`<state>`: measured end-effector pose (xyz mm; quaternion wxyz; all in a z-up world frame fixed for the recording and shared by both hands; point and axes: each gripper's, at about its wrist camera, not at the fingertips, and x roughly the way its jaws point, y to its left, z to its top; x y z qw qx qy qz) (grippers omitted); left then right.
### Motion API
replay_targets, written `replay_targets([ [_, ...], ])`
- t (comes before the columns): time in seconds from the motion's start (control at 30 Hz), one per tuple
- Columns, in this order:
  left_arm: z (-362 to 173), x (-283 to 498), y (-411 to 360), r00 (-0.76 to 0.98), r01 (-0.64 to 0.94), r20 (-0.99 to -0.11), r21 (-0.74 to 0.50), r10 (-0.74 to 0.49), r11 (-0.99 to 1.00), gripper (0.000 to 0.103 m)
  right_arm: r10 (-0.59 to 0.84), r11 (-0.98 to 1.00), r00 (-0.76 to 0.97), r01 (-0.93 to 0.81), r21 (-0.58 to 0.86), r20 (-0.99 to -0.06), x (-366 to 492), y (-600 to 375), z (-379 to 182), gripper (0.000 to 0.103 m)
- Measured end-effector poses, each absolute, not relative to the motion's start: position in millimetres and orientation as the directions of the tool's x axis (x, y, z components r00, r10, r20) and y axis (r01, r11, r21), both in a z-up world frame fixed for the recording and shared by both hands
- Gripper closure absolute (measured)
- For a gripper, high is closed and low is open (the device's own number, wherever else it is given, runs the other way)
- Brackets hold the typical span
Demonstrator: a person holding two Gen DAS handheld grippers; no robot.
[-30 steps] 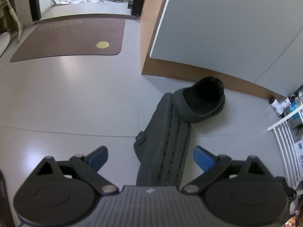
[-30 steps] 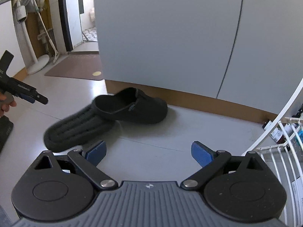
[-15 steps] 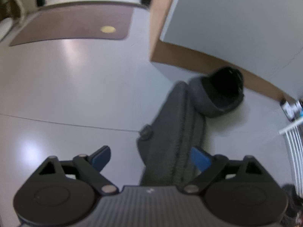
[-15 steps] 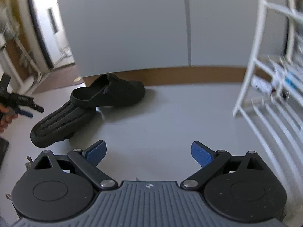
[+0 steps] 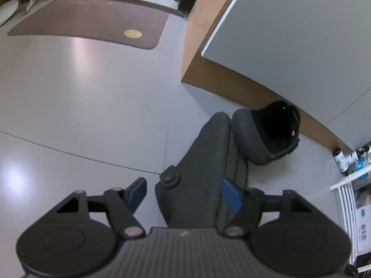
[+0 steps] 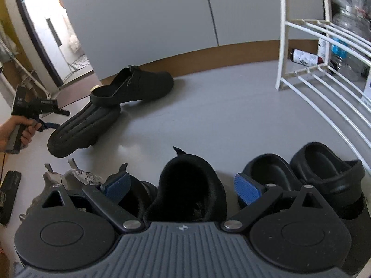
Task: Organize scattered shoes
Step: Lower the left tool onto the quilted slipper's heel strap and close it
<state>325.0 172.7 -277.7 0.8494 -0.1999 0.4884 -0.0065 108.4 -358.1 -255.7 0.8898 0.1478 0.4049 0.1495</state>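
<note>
Two dark slippers are seen on the grey floor (image 6: 208, 115) near the base of a grey cabinet (image 5: 301, 46). One slipper, the overturned slipper (image 5: 204, 169), lies with its ribbed sole up, and the upright slipper (image 6: 136, 88) rests with its heel on the toe end of the first one, so the two are touching. They are well apart from the other shoes and are judged to be still scattered.

The left gripper (image 5: 185, 192) is placed around the heel end of the overturned slipper. Its fingers are apart, one on each side of the slipper. The blue pad on the far side looks pressed against the edge, but a gap is visible at the other pad, so a firm hold is not yet made.

The right gripper (image 6: 180, 185) is held wide and empty above a row of shoes: a black shoe (image 6: 190, 185) lies between its fingers, a pair of black clogs (image 6: 301, 173) is just beside it, and a light patterned shoe (image 6: 76, 176) is on the other side. This row is judged to be the part already ordered. A white rack (image 6: 308, 53) stands near.

What is left, as it seems, is the closing on the overturned slipper, its turning and carrying to the row, and then the same for the upright slipper.
</note>
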Motion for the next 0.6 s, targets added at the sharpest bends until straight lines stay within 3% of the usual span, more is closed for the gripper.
replay_targets([
  [0.1, -290, 326, 174, 0.515, -0.200, -0.822, -0.391, -0.243, 0.898, 0.033, 0.378, 0.915, 0.614, -0.137, 0.379, -0.692, 108, -358, -260, 0.004],
  [0.17, -296, 325, 173, 0.515, -0.195, -0.809, -0.432, -0.283, 0.881, 0.042, 0.380, 0.916, 0.607, -0.140, 0.377, -0.698, 107, -357, -262, 0.004],
  [0.27, -295, 322, 164, 0.519, -0.167, -0.806, -0.421, -0.283, 0.892, 0.047, 0.401, 0.907, 0.605, -0.154, 0.393, -0.688, 106, -356, -264, 0.004],
  [0.37, -289, 322, 155, 0.512, -0.136, -0.802, -0.428, -0.306, 0.894, 0.060, 0.412, 0.903, 0.607, -0.174, 0.391, -0.680, 106, -353, -262, 0.004],
  [0.53, -281, 319, 133, 0.489, -0.062, -0.796, -0.440, -0.358, 0.896, 0.071, 0.416, 0.902, 0.602, -0.180, 0.392, -0.682, 105, -350, -263, 0.004],
  [0.57, -280, 318, 126, 0.485, -0.043, -0.791, -0.448, -0.374, 0.893, 0.079, 0.415, 0.903, 0.600, -0.178, 0.392, -0.684, 105, -350, -264, 0.004],
  [0.6, -279, 317, 123, 0.483, -0.030, -0.786, -0.455, -0.386, 0.890, 0.097, 0.415, 0.903, 0.599, -0.177, 0.392, -0.685, 104, -350, -265, 0.004],
])
